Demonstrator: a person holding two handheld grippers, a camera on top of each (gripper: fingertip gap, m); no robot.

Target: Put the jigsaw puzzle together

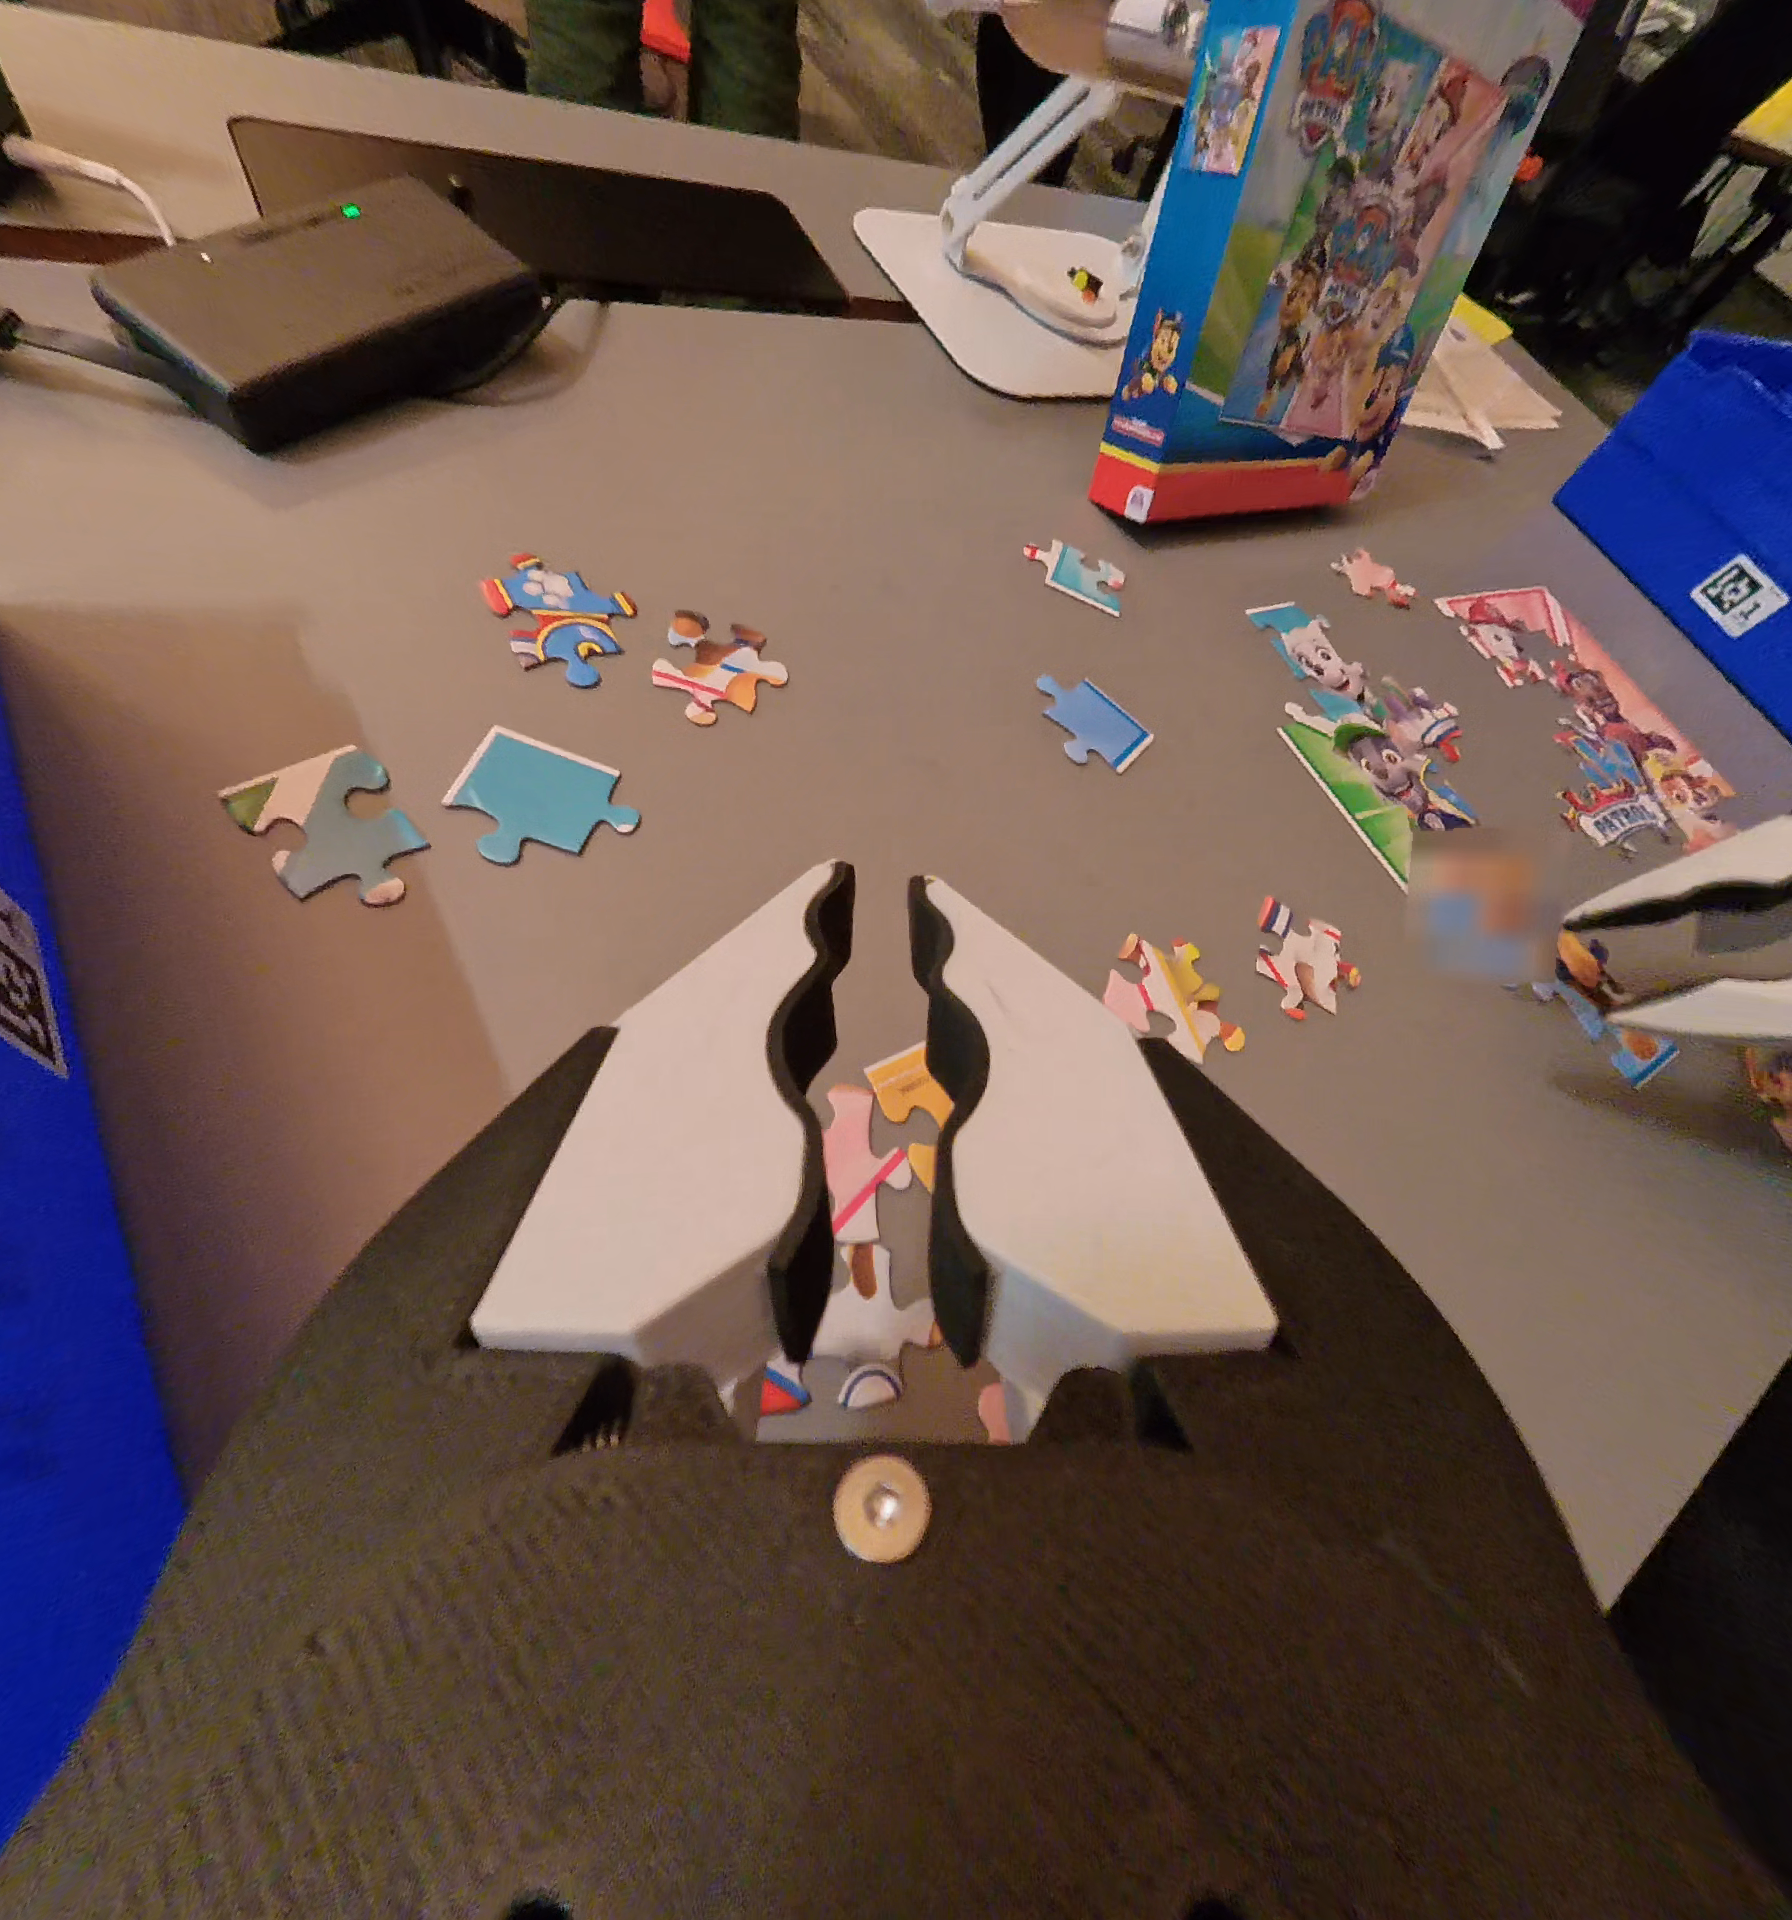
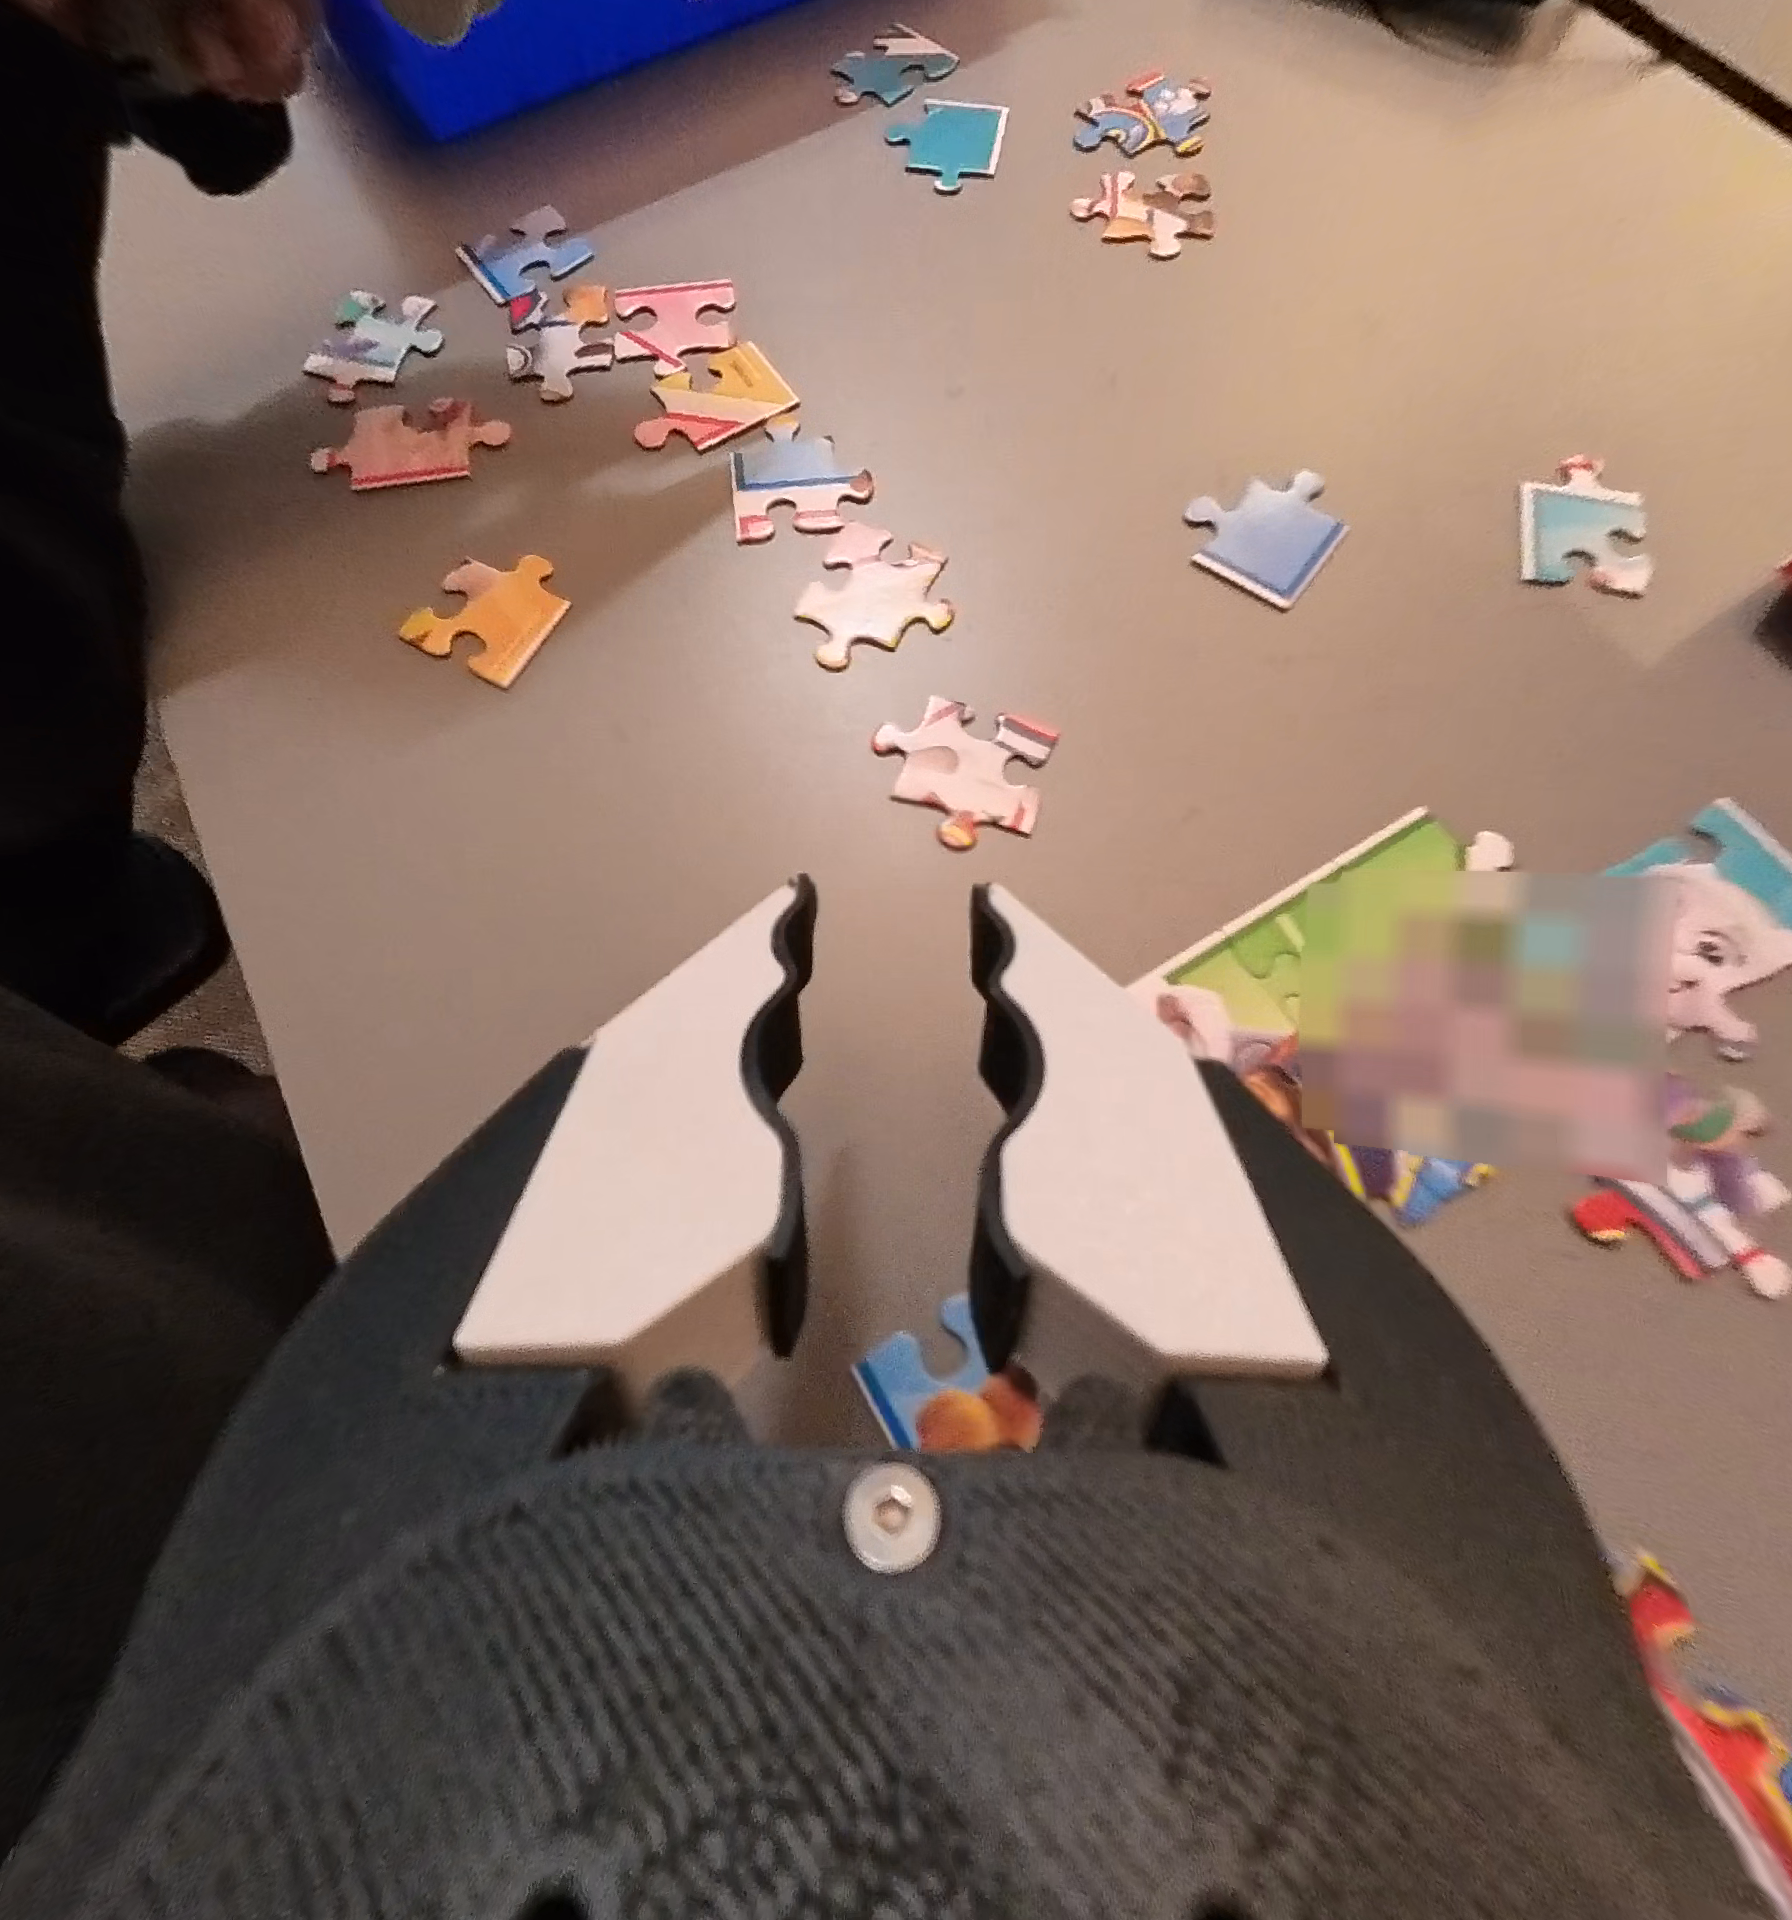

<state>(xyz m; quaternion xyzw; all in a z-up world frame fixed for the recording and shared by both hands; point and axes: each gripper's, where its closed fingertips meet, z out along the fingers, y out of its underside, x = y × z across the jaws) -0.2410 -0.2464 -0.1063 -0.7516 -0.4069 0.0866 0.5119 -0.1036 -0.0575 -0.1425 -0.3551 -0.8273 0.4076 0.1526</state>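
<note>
Roughly by size, as I see it from my station:

Table [image 1: 871, 499]: grey, flat, spread out ahead of and beneath both claws; every piece lies on it.

Puzzle box [image 1: 1318, 260]: stands upright far ahead and to the right of my left claw.

Joined section [image 1: 1380, 738]: several pieces already locked together, ahead-right of the left claw; the same section sits just right of my right claw.

Loose pieces: scattered ahead of both claws. I judge them light, thin, stiff card, slick on the printed face and lying flat, so an edge pinch across a straight side looks the best hold; the tabs could bend.

Left claw [image 1: 881, 883]: tilted down over the table, jaws nearly closed with a narrow slot between the tips, gripping nothing; a pink-and-white piece [image 1: 856, 1153] and a yellow one lie on the table under it, seen through the slot.

Right claw [image 2: 892, 899]: angled down, jaws apart and bare; a white-and-pink piece [image 2: 965, 769] lies just ahead, a blue-and-orange piece [image 2: 933, 1382] beneath its base.
</note>
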